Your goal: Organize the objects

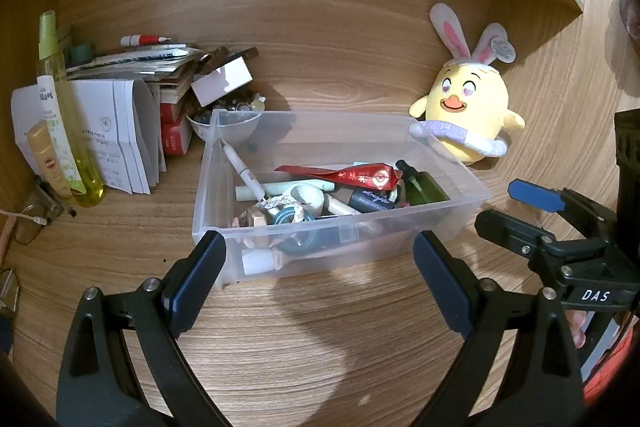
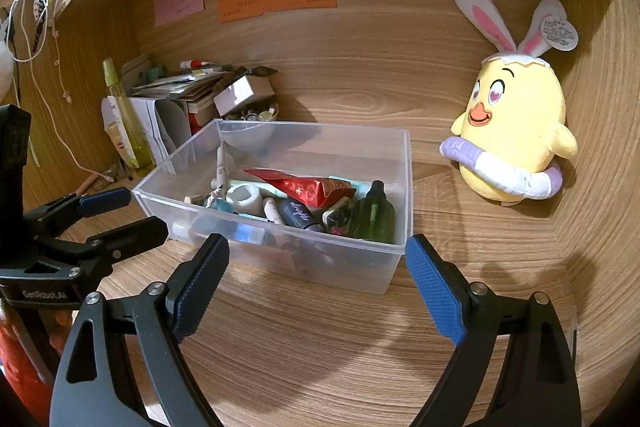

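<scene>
Clear plastic bin (image 1: 224, 187) on wooden desk (image 1: 320, 339), crammed with small toiletries, left gripper (image 1: 320, 275) released and empty, right gripper (image 2: 316, 279) likewise spread wide, yellow chick plush (image 2: 516, 131) beside bin.

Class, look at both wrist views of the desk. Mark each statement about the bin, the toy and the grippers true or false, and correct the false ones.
1. The green bottle lies inside the clear bin. True.
2. The plush chick sits inside the bin. False: it stands on the desk beside the bin.
3. The right gripper is empty, jaws open. True.
4. The left gripper grips a pen. False: it holds nothing.
5. The bin is empty. False: it holds many small items.
</scene>
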`<control>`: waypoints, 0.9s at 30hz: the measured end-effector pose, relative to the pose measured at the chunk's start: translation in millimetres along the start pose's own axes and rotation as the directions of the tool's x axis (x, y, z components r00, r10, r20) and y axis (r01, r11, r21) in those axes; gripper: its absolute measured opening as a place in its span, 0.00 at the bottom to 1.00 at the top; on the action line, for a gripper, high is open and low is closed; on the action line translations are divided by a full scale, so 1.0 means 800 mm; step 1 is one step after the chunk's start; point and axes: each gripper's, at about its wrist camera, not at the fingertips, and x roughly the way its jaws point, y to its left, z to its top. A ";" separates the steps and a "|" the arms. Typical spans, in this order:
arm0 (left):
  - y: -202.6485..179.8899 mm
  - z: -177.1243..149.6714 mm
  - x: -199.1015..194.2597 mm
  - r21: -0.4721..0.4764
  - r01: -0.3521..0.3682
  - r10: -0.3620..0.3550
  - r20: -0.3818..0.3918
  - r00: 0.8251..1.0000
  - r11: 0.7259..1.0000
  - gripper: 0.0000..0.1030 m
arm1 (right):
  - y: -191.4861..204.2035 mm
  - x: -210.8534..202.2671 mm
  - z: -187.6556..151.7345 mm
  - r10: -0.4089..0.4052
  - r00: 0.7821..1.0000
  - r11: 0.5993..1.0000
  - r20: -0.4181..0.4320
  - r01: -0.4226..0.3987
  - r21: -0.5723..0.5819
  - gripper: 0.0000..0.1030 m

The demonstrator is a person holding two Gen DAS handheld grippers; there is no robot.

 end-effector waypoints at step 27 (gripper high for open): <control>0.000 -0.003 0.007 0.005 -0.001 0.001 -0.021 1.000 1.000 0.95 | 0.004 0.007 -0.001 0.005 1.000 1.000 -0.007 -0.005 0.008 0.86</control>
